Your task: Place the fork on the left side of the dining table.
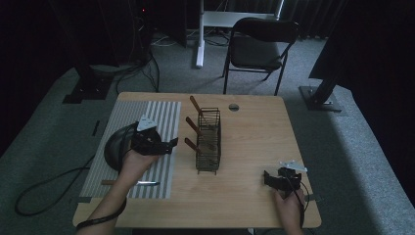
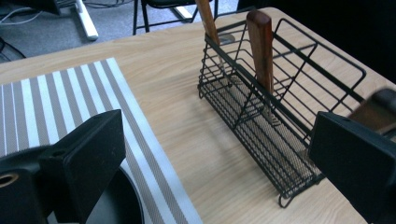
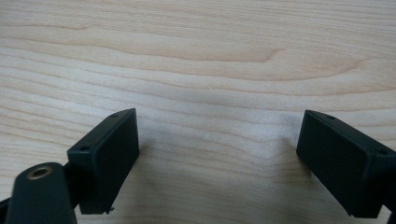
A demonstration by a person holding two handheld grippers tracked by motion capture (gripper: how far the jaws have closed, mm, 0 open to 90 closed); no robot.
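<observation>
Left gripper (image 1: 169, 145) jaws spread, dark pan (image 1: 115, 147) partly hidden beneath, right gripper (image 1: 268, 179) jaws spread

Nearest wooden handle (image 2: 379, 112) blurred, half behind the left gripper's fingers (image 2: 359, 163); dark pan (image 2: 119, 205) cut off.

left tongs (image 1: 172, 145): jaws spread wide, raised | right tongs (image 1: 266, 178): jaws spread wide, low

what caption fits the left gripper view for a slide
Open left gripper over a striped mat, facing a wire rack holding wooden-handled utensils.
</observation>
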